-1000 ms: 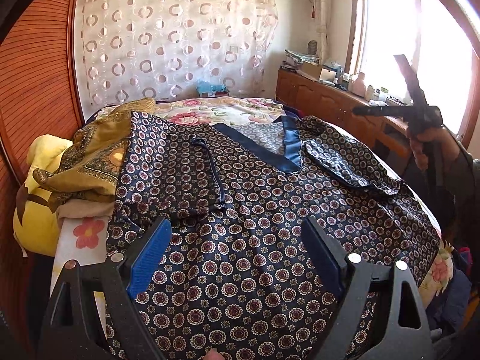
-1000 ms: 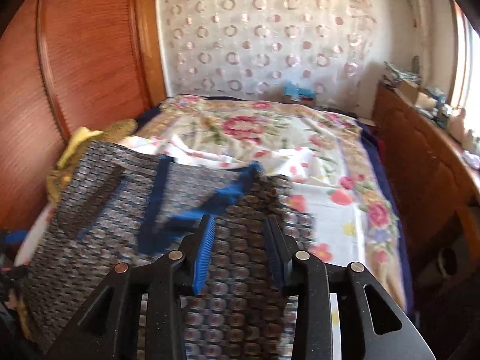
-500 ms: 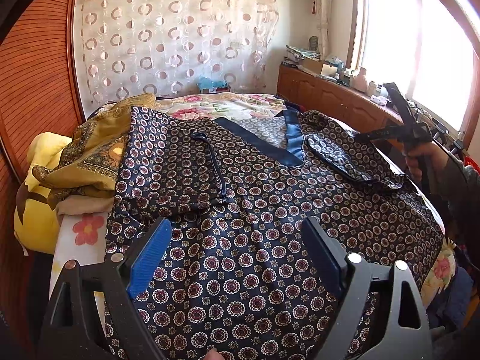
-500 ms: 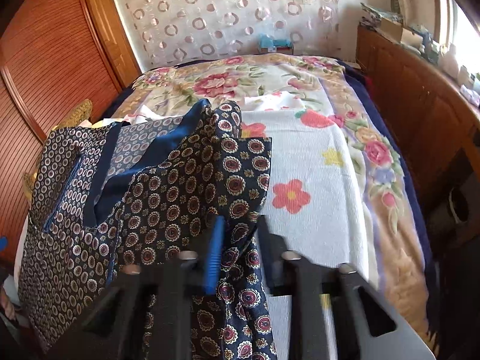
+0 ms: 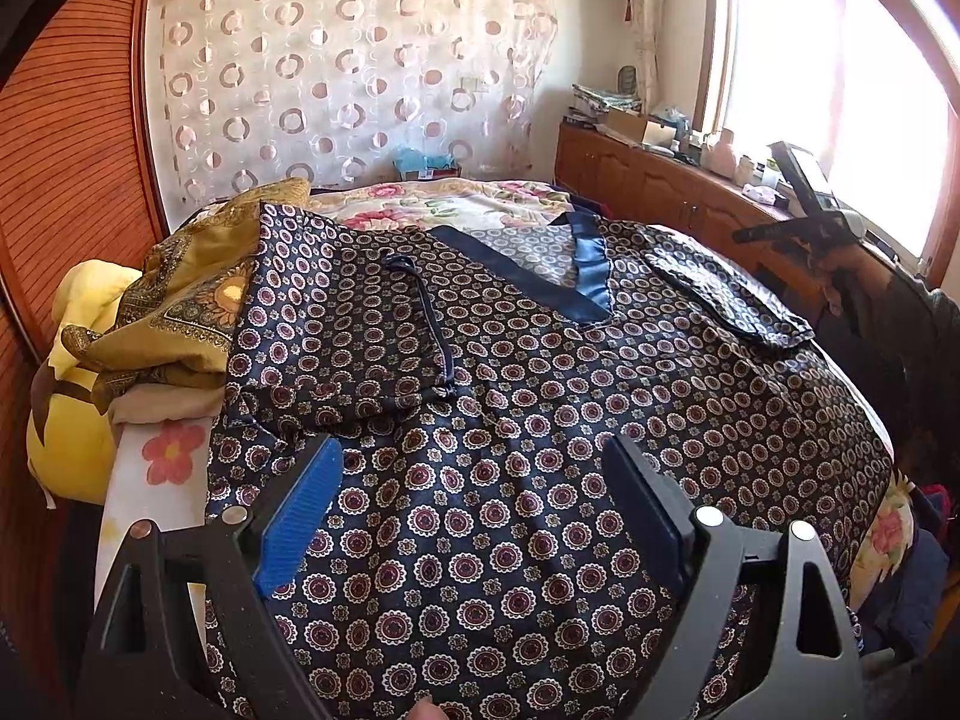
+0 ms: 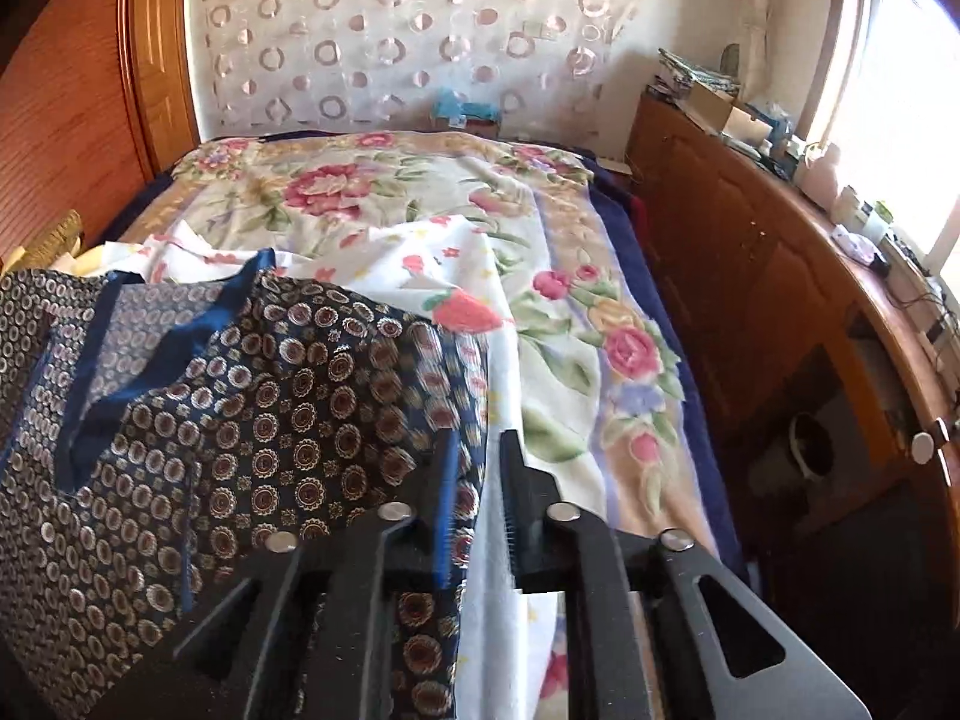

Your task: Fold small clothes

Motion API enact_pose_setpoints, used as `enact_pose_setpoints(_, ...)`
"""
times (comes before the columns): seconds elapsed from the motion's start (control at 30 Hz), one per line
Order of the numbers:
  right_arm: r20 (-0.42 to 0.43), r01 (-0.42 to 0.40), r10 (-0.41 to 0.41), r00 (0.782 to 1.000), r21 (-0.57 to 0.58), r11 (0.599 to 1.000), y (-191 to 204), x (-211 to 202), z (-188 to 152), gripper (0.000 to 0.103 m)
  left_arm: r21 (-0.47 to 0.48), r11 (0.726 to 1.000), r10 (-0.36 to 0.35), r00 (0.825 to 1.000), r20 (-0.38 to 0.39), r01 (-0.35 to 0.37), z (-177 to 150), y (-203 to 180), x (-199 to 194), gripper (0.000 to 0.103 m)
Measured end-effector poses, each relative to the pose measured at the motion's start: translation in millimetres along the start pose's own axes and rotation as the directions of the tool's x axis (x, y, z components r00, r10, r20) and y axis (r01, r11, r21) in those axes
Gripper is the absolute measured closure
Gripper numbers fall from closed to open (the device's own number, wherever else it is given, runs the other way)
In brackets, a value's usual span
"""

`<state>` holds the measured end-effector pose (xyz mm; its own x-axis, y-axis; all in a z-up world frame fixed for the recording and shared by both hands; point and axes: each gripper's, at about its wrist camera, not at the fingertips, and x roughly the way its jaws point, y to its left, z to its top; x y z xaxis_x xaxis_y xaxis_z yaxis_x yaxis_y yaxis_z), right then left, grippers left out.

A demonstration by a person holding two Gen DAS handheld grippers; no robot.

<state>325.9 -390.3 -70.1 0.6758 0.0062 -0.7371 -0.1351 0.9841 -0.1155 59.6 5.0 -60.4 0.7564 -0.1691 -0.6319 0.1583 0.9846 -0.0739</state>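
Your bed (image 5: 174, 462) carries the spread shirt (image 5: 540, 420) under your left gripper (image 5: 474, 510), fingers wide apart and empty, while your right gripper (image 6: 477, 498), just opening narrowly, has only the shirt's sleeve edge (image 6: 462, 396) between loose fingers.

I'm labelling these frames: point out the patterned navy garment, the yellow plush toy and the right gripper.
patterned navy garment (image 5: 528, 420): left wrist view, flat front panel.
yellow plush toy (image 5: 78, 432): left wrist view, its rounded yellow body beside the bed.
right gripper (image 6: 480, 480): right wrist view, the narrow gap between its fingertips.
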Motion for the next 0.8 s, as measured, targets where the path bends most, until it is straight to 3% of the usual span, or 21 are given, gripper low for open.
enact_pose_setpoints(0.13, 0.022, -0.037, 0.037, 0.999, 0.018, 0.999, 3.8, 0.4, -2.1, 0.07, -0.006, 1.0, 0.008, 1.0, -0.001, -0.008, 0.7, 4.2, 2.3, 0.014)
enact_pose_setpoints(0.43, 0.023, -0.158, 0.159, 0.987, -0.04, 0.987, 13.8, -10.1, -34.3, 0.069, -0.019, 0.998, 0.057, 0.998, -0.003, -0.057, 11.5, 28.2, 13.5, 0.014)
enact_pose_setpoints(0.73, 0.004, -0.168, 0.169, 0.986, -0.066, 0.984, 13.0, 2.5, -35.3, 0.069, -0.007, 0.989, 0.147, 0.989, -0.029, -0.147, 61.6, 77.3, 49.7, 0.014)
enact_pose_setpoints(0.8, 0.01, -0.171, 0.172, 0.985, -0.054, 0.984, 9.9, 8.0, -30.4, 0.059, -0.013, 0.987, 0.159, 0.987, -0.035, -0.16, 73.6, 88.9, 59.5, 0.014)
